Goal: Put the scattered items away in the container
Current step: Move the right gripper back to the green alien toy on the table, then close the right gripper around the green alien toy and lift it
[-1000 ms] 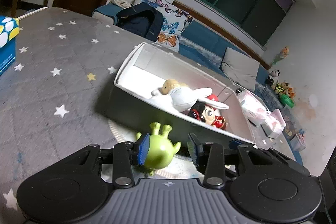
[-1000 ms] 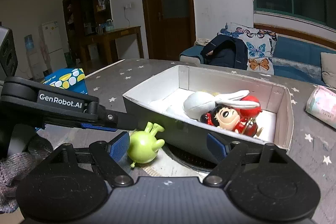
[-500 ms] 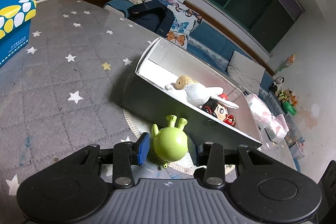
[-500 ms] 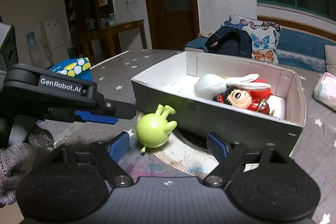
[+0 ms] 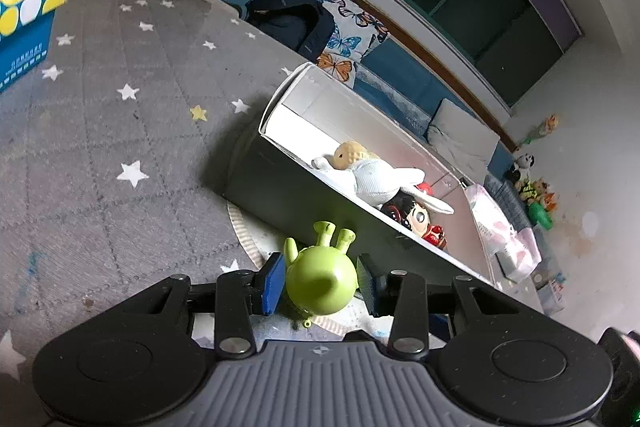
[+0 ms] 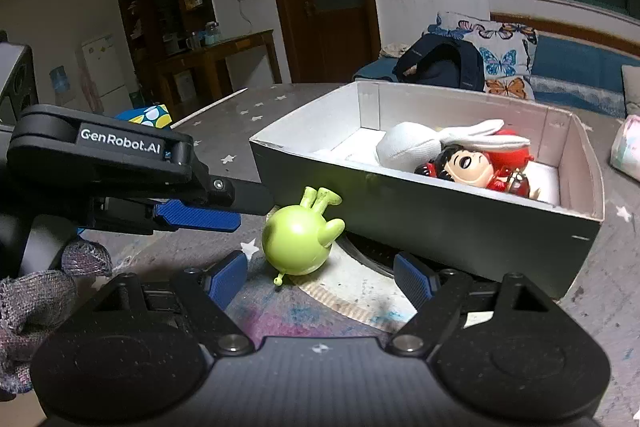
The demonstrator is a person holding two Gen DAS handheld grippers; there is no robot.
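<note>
Since the earlier frame, left tongs (image 5: 320,281) have advanced; we now see the green toy (image 5: 320,283) between their blue pads (image 5: 271,283), left pad touching, right pad just beside it, so not yet clamped. Toy lies on the bench (image 5: 100,147), lower centre of the left view, just beside the near wall of the box (image 6: 460,211). Right tongs (image 6: 320,277) stand wide apart, holding nothing. Inside the box we note a white plush (image 6: 416,145) and a red doll (image 6: 480,167).
</note>
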